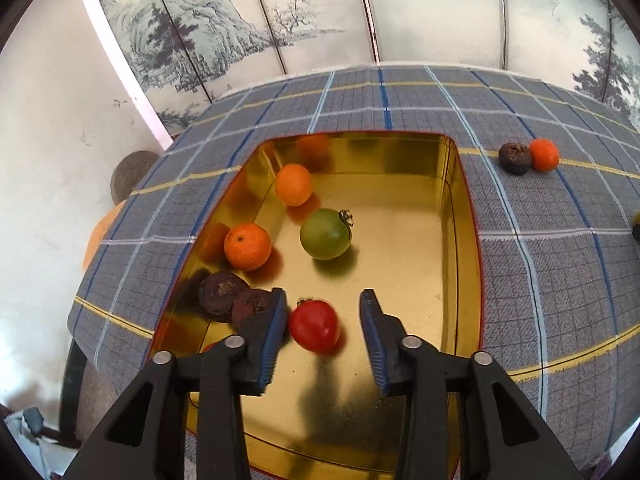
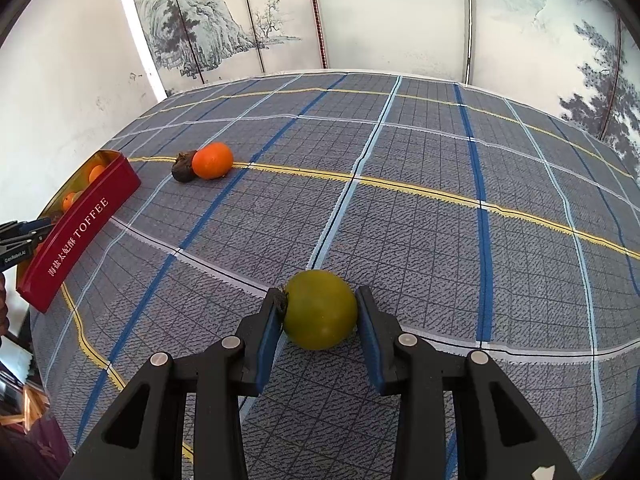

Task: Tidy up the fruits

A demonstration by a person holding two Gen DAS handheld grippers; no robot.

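Note:
A gold-lined red toffee tin (image 1: 460, 216) holds two oranges (image 1: 247, 246), a green tomato (image 1: 325, 233), two dark fruits (image 1: 219, 295) and a red tomato (image 1: 314, 325). My left gripper (image 1: 324, 300) is open above the tin; the red tomato lies between its fingers, not held. In the right wrist view my right gripper (image 2: 318, 300) is closed around a second green tomato (image 2: 320, 309) on the cloth, both pads touching it. An orange (image 2: 212, 160) and a dark fruit (image 2: 182, 167) lie together farther back, right of the tin (image 2: 76, 232).
The table is covered by a grey-blue plaid cloth (image 2: 440, 240). A painted folding screen (image 2: 360, 16) stands behind it and a white wall (image 1: 48, 140) is to the left. The table's left edge drops off beside the tin.

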